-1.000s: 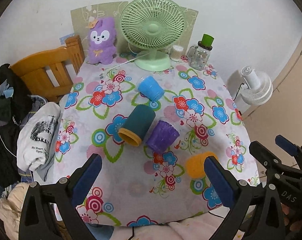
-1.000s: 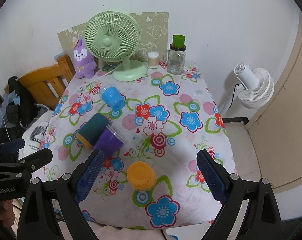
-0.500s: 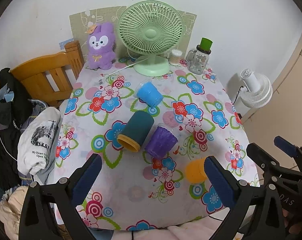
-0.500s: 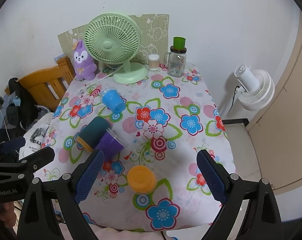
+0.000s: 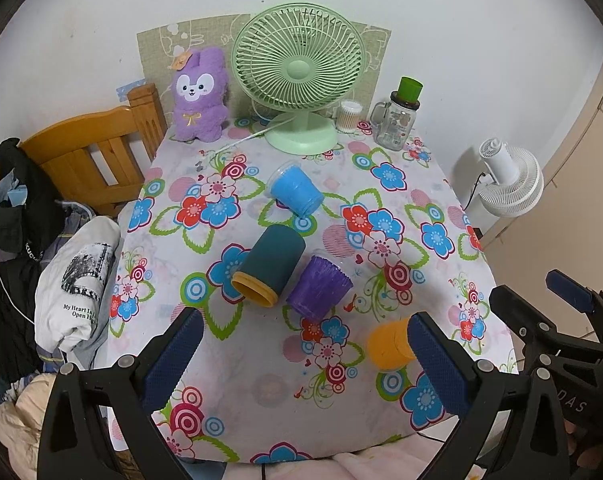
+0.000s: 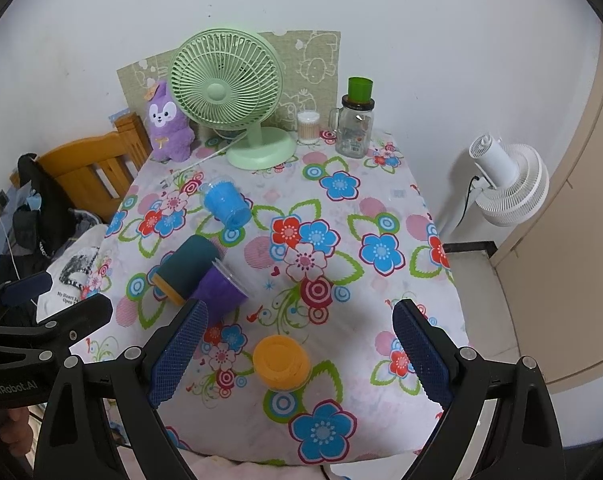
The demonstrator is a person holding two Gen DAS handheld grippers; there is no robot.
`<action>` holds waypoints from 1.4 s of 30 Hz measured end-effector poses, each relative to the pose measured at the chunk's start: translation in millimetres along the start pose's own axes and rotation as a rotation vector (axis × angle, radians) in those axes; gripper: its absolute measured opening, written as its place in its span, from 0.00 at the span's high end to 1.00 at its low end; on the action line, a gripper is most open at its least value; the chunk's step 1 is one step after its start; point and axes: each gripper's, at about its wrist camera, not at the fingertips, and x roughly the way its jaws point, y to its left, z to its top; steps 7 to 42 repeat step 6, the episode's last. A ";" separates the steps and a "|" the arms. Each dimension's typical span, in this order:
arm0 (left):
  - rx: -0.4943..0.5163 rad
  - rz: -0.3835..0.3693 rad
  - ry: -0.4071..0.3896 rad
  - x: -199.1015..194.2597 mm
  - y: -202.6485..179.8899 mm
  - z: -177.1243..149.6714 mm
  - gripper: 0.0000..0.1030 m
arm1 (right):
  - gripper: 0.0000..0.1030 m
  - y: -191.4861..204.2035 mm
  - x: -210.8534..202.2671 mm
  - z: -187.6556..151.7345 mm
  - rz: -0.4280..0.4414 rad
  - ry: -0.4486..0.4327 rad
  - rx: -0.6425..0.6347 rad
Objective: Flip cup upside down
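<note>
Several cups sit on the flowered table. A blue cup (image 5: 296, 194) (image 6: 226, 205) lies on its side. A dark teal cup (image 5: 270, 269) (image 6: 184, 269) with a yellow rim lies on its side, touching a purple cup (image 5: 320, 293) (image 6: 220, 293) that also lies tilted. An orange cup (image 6: 282, 362) (image 5: 387, 346) stands upside down near the front edge. My left gripper (image 5: 301, 364) is open and empty, above the front edge. My right gripper (image 6: 297, 356) is open and empty, with the orange cup below and between its fingers.
A green desk fan (image 5: 299, 76), a purple plush rabbit (image 5: 199, 94), a glass jar with a green lid (image 5: 399, 120) and a cotton swab tub (image 5: 349, 116) stand at the back. A wooden chair with clothes (image 5: 89, 160) is left; a white floor fan (image 5: 509, 184) right.
Both grippers have pulled back and up from the table, so more of it shows. The cups have not moved. Both grippers stay open.
</note>
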 end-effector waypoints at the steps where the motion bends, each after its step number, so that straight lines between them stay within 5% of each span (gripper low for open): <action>1: 0.000 0.000 0.000 0.2 -0.3 0.1 0.00 | 0.07 -0.1 0.1 0.4 -0.001 0.000 0.000; 42: 0.002 0.001 0.001 0.6 -1.2 0.4 0.00 | 0.07 0.2 0.2 0.1 -0.002 0.001 -0.002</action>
